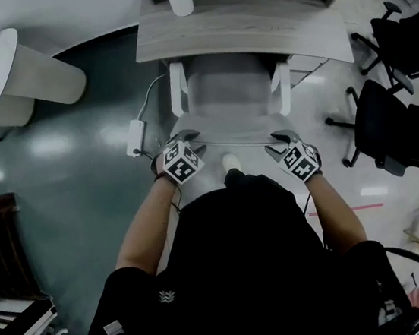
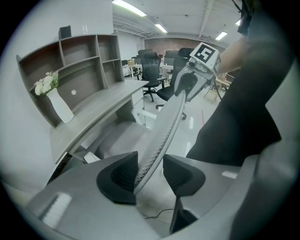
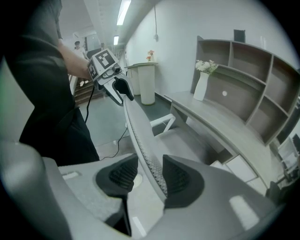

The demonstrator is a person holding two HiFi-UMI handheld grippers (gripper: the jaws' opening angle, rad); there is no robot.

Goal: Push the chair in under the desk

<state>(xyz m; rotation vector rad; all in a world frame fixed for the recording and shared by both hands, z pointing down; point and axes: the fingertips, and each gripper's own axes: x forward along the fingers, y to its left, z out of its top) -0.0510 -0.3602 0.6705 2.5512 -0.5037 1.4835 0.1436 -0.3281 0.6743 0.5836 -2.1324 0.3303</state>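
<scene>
From above, the pale chair (image 1: 230, 91) stands with its seat partly under the grey wooden desk (image 1: 252, 27). The floor (image 1: 79, 165) is dark and glossy. The left gripper (image 1: 185, 138) and right gripper (image 1: 279, 141) sit on the backrest (image 1: 229, 139).

In the left gripper view, the jaws stand apart astride the mesh backrest, with one pad touching it. Shelves (image 2: 79, 61) rise behind the desk.

The right gripper view shows the same loose straddle. A white vase (image 3: 200, 86) stands on the desk.

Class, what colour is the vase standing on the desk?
White; the right gripper view shows the vase best.
</scene>
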